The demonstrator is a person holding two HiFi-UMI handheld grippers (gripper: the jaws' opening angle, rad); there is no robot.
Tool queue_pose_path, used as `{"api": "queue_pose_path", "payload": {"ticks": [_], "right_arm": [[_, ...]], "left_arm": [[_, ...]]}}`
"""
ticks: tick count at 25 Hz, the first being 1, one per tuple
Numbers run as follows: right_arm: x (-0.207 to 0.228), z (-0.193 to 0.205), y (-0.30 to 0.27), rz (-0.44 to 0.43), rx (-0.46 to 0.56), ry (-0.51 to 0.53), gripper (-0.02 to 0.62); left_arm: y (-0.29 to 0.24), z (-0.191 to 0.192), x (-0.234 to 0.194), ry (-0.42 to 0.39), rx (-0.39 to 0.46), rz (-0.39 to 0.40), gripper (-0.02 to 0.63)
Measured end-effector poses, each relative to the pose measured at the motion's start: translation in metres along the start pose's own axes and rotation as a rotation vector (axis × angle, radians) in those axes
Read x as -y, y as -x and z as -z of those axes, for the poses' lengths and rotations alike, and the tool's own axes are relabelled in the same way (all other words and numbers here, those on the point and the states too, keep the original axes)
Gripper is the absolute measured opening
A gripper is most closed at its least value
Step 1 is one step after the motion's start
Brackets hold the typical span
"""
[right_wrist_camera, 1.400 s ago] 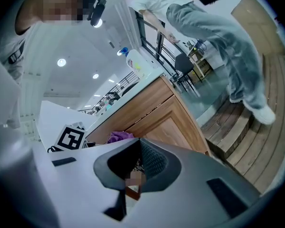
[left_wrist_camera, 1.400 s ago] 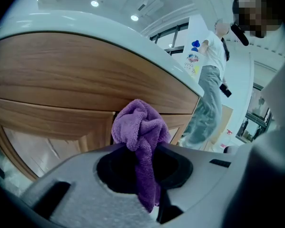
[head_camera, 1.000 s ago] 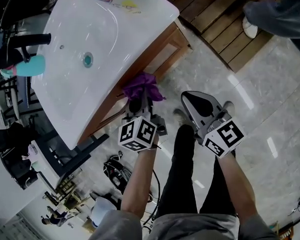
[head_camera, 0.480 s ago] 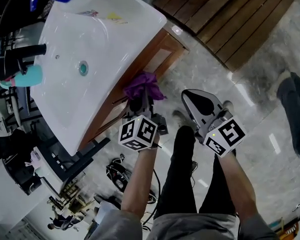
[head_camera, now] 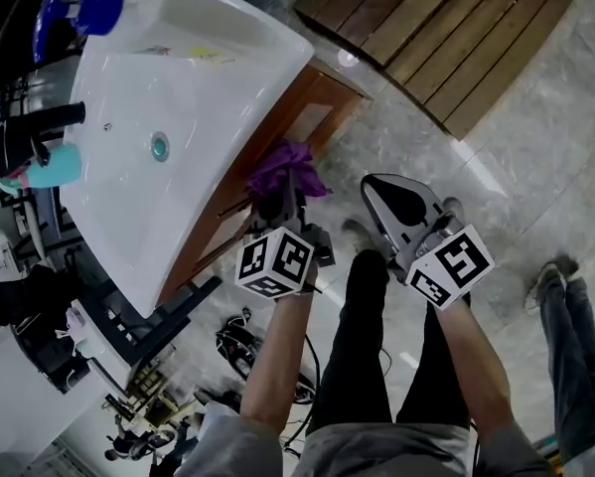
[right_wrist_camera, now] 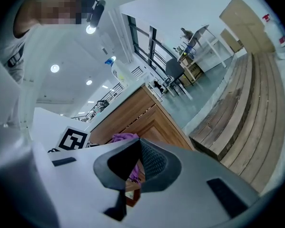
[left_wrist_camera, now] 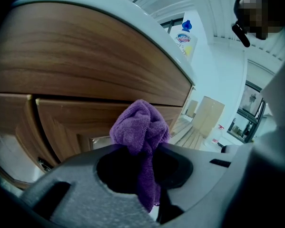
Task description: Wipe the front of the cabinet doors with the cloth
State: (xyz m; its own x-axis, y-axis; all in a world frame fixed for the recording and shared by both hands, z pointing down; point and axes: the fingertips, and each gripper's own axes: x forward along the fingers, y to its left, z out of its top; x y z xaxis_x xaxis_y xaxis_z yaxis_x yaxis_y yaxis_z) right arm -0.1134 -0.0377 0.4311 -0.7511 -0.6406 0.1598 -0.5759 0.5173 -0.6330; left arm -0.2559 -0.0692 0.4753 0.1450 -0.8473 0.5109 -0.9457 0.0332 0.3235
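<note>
Holding cloth at the cabinet front: two grippers, one loaded.
Grey polished stone floor [head_camera: 535, 157]; white rectangular ceramic basin top [head_camera: 178, 78] above brown wooden cabinet doors [left_wrist_camera: 75, 122]; my right gripper [right_wrist_camera: 136, 144], jaws closed together on nothing, held apart from the cabinet; my left gripper [left_wrist_camera: 144, 151], jaws clamped on the bunched purple terry cloth [left_wrist_camera: 141, 127], which juts past the tips just beside a door panel, contact not discernible.

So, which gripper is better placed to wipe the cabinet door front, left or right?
Left, probably. The left gripper is shut on the purple cloth, close to the wooden cabinet door. The right gripper holds nothing and hangs over the floor, farther from that door.
</note>
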Motion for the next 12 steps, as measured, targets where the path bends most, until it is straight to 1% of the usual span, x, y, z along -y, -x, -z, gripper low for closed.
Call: {"api": "queue_pose_path", "payload": {"ticks": [12], "right_arm": [[0.022,-0.003,0.007,0.036,0.005,-0.012,0.011]], "left_arm": [[-0.02,-0.002,0.02,-0.001,-0.017,0.035,0.067]]}}
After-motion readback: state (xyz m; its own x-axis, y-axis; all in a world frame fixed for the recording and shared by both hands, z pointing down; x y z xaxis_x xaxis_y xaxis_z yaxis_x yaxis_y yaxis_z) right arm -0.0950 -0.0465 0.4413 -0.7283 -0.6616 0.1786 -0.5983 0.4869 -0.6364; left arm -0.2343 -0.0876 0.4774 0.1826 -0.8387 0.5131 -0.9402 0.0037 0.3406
